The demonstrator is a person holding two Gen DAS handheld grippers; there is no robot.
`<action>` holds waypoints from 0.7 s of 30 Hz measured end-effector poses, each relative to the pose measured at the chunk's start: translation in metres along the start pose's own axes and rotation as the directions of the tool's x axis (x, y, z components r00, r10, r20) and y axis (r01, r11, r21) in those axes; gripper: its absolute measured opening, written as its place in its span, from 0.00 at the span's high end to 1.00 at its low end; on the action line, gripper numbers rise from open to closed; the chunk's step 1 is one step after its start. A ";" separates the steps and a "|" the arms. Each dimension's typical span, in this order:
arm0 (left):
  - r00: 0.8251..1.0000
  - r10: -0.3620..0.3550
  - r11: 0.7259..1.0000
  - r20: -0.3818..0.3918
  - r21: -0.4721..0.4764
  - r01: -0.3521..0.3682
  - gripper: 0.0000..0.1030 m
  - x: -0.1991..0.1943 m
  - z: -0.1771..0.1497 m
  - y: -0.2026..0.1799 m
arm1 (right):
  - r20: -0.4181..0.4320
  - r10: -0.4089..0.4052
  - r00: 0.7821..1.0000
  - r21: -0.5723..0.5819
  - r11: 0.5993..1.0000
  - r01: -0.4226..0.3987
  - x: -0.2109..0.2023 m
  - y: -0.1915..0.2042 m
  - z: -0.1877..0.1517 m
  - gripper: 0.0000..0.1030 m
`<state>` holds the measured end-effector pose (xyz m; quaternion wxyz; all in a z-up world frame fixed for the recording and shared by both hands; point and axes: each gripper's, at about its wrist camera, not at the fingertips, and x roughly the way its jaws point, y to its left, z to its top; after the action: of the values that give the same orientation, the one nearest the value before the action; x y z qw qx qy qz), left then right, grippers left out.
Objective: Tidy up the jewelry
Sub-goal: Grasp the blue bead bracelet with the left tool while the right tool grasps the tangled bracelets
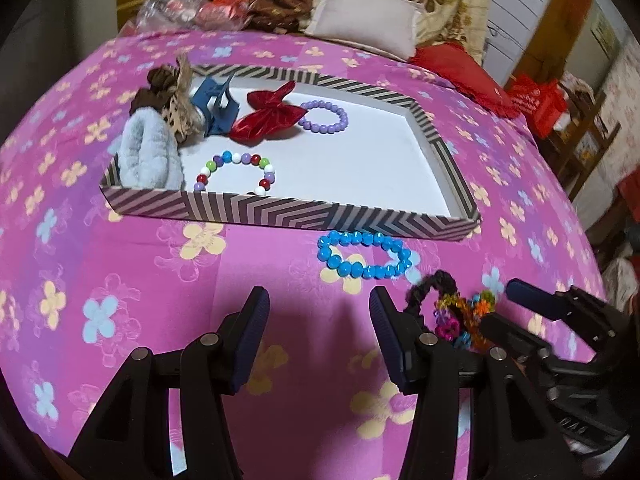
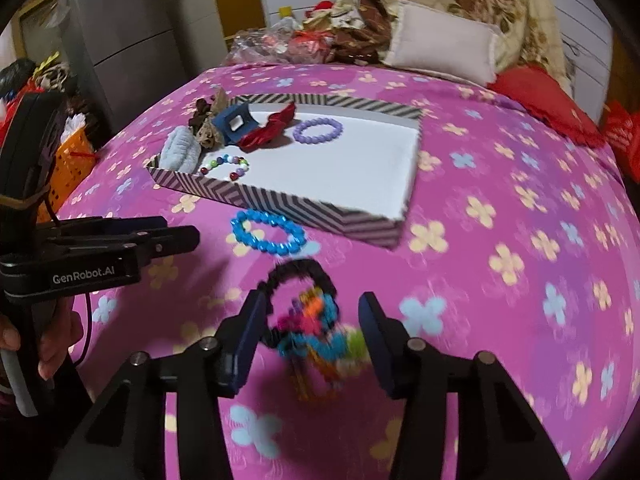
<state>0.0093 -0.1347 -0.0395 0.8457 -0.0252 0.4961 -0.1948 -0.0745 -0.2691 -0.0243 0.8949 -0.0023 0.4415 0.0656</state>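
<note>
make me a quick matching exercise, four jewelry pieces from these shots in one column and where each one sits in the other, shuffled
Things:
1. purple bracelet
2. blue bracelet
3. multicolour bead bracelet
4. black hair tie with bright charms

Places:
A. on the bedspread, just outside the tray's near wall
B. between the right tongs
C. in the tray, beside the red bow
D. in the tray, by its near wall

Pairs: 1-C, 2-A, 3-D, 4-B

A bed with a pink flowered sheet (image 1: 120, 280) is carrying everything. A striped tray (image 1: 280, 210) is lying flat on the sheet, and a blue bracelet (image 1: 364, 254) is lying on the sheet just beside the near wall of the tray. A black band with a colourful charm (image 1: 448, 304) is lying a little nearer than the bracelet. At the far end a pale pillow (image 1: 368, 16), a red cushion (image 1: 452, 64) and a pile of clothes (image 1: 280, 4) are resting.
</note>
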 end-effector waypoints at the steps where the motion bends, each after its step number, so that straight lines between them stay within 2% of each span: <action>1: 1.000 -0.003 1.000 -0.008 -0.013 0.002 0.46 0.002 0.002 0.002 | -0.008 -0.003 1.000 -0.018 1.000 0.003 0.005 0.002 0.004 0.52; 7: 1.000 -0.003 0.998 -0.031 -0.059 0.002 0.46 0.014 0.010 0.008 | -0.066 -0.005 0.998 -0.072 0.997 0.000 0.034 0.004 0.015 0.63; 12: 0.999 -0.005 0.998 -0.048 -0.058 0.002 0.46 0.024 0.017 0.005 | -0.104 0.014 0.994 -0.076 0.997 -0.022 0.054 0.000 0.014 0.82; 16: 0.998 0.010 0.998 -0.058 -0.060 -0.014 0.46 0.034 0.022 0.001 | -0.089 0.042 0.995 -0.038 0.998 -0.045 0.054 -0.008 0.011 0.83; 21: 0.997 0.029 0.999 -0.073 -0.037 -0.032 0.46 0.048 0.025 -0.008 | -0.087 0.042 0.995 -0.048 0.998 -0.046 0.054 -0.009 0.009 0.83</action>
<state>0.0489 -0.1627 -0.0651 0.8296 -0.0265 0.5302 -0.1731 -0.0334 -0.2711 -0.0619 0.8731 -0.0175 0.4777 0.0962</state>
